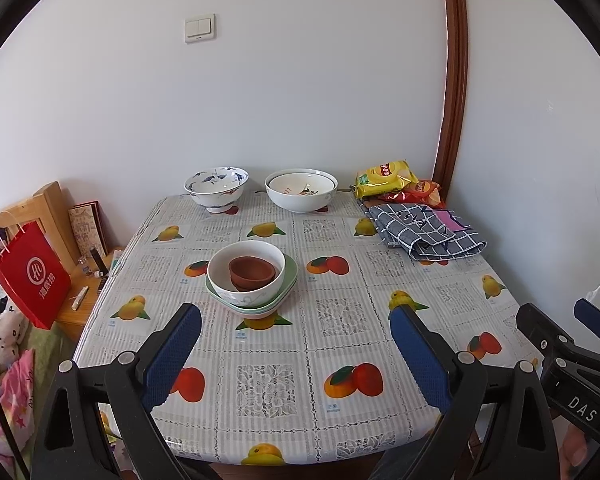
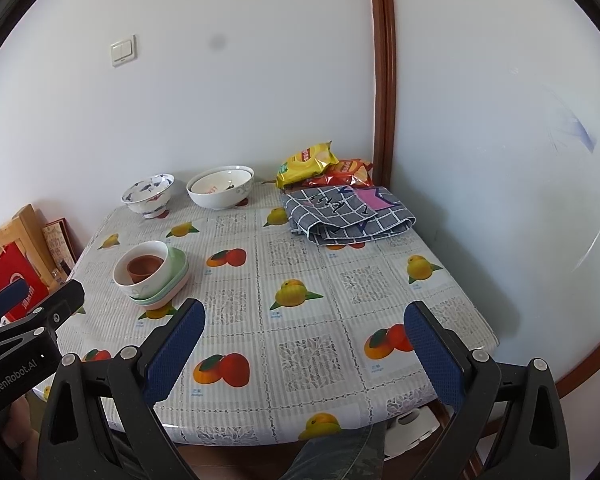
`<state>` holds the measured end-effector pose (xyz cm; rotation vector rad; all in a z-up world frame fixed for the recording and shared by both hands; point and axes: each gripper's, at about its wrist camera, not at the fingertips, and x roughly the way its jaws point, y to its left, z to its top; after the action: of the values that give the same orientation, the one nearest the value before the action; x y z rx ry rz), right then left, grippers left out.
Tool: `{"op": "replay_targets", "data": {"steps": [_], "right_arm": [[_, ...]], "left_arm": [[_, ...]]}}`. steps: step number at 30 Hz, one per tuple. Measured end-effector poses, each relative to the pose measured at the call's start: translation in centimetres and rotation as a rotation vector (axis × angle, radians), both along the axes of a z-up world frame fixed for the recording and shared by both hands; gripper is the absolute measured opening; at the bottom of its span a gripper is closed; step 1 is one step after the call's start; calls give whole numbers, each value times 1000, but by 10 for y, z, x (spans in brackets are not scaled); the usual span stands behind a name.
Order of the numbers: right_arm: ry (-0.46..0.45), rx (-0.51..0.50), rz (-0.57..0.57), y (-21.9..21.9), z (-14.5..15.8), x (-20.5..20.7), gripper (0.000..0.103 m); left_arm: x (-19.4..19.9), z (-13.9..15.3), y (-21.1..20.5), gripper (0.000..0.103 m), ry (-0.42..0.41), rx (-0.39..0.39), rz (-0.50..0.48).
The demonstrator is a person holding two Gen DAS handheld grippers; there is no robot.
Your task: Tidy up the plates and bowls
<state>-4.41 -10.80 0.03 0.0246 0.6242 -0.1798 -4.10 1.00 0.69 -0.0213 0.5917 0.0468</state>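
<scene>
A stack stands mid-table: green plates [image 1: 290,276] [image 2: 180,268] carry a white bowl [image 1: 252,292] [image 2: 140,284], and small brown clay bowls [image 1: 252,272] [image 2: 144,266] nest inside it. At the far edge sit a blue-patterned footed bowl [image 1: 217,188] [image 2: 148,194] and a large white bowl [image 1: 301,192] [image 2: 220,190] with a smaller one inside. My left gripper [image 1: 298,348] hangs open over the near table, short of the stack. My right gripper [image 2: 304,344] is open too, right of the stack, holding nothing.
The table [image 1: 340,320] wears a fruit-print cloth. Snack bags [image 1: 396,184] [image 2: 324,166] and a folded checked cloth [image 1: 424,232] [image 2: 348,216] fill the far right corner. A red paper bag [image 1: 32,280] and a wooden side table [image 1: 80,308] stand left. Walls close the back and right.
</scene>
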Motion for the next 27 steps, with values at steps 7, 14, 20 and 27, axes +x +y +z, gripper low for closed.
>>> {"op": "replay_targets", "data": {"steps": [7, 14, 20, 27], "right_arm": [[-2, 1, 3, 0, 0, 0, 99], [-1, 1, 4, 0, 1, 0, 99], [-2, 2, 4, 0, 2, 0, 99], [-5, 8, 12, 3, 4, -2, 99]], "left_arm": [[1, 1, 1, 96, 0, -2, 0], [1, 1, 2, 96, -2, -3, 1], [0, 2, 2, 96, -5, -2, 5], [-1, 2, 2, 96, -6, -7, 7]]}}
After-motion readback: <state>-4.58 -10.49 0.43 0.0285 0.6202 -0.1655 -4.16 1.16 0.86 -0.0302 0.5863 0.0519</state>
